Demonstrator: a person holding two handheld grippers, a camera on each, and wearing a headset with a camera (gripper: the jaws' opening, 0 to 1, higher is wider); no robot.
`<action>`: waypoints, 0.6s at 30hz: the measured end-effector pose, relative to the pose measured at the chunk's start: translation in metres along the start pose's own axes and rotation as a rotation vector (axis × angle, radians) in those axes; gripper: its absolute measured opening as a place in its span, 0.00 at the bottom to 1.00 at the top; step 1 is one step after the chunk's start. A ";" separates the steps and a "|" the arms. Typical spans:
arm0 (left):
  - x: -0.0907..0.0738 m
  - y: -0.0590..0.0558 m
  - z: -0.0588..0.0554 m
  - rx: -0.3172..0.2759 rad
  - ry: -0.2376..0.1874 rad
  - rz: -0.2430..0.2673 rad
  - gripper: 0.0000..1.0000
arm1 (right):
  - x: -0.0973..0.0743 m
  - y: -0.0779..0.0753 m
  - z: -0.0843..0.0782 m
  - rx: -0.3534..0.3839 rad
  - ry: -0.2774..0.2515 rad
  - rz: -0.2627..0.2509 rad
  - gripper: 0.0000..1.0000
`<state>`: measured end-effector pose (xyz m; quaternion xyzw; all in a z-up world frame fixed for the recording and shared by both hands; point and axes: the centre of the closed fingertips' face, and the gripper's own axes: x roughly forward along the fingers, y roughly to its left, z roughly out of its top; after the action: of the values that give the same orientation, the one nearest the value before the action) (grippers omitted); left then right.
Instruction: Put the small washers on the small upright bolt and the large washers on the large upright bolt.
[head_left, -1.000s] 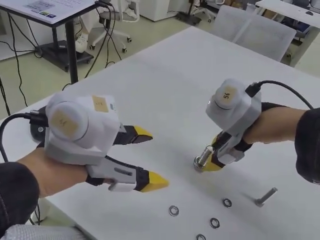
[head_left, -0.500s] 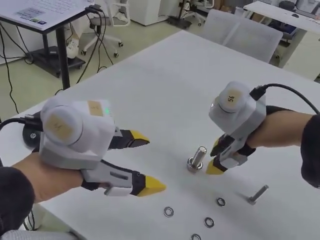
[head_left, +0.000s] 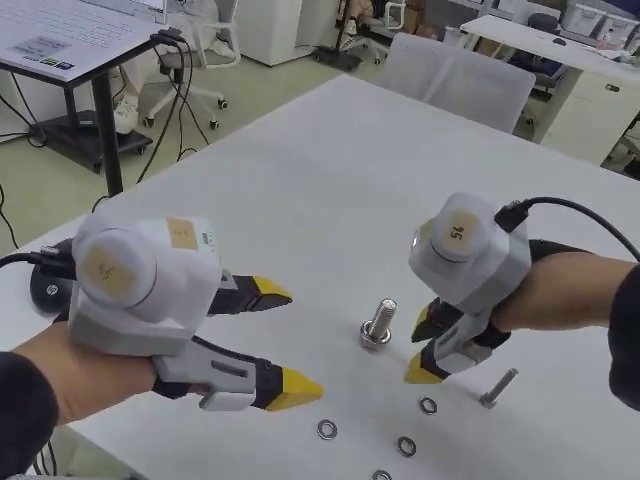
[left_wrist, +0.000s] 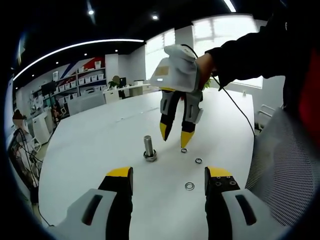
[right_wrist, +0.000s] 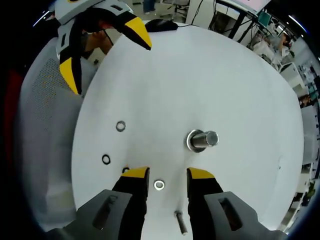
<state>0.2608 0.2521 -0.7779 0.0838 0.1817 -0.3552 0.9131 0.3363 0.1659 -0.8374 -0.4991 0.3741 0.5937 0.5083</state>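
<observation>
large threaded steel bolt (head_left: 377, 323) upright on white tabletop (head_left: 330, 180) | slim steel bolt (head_left: 497, 388) lying flat | left gripper (head_left: 298, 340) fingers apart, empty | right gripper (right_wrist: 168, 173) fingers apart, framing flat steel washer (right_wrist: 159, 185)

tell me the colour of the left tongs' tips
Yellow tips, best in the left gripper view.

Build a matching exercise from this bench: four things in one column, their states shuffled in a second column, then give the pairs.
Column one
1. large bolt
2. small bolt
3. left gripper
4. washer just ahead of the right gripper

Column two
A. lying flat on the table
B. jaws wide apart, nothing between them
C. standing upright on its head
D. lying on its side

Pairs: 1-C, 2-D, 3-B, 4-A
</observation>
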 end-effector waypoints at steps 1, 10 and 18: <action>0.000 -0.001 0.000 0.000 0.001 -0.001 0.57 | 0.000 0.003 0.001 -0.001 -0.002 0.003 0.31; -0.005 -0.007 -0.001 -0.001 -0.002 -0.006 0.57 | 0.004 0.032 0.009 -0.030 -0.007 0.031 0.31; -0.012 -0.014 -0.005 -0.005 0.004 -0.008 0.57 | 0.011 0.056 0.020 -0.064 -0.010 0.060 0.31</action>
<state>0.2412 0.2506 -0.7782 0.0814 0.1847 -0.3583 0.9115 0.2775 0.1763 -0.8470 -0.5007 0.3672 0.6228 0.4760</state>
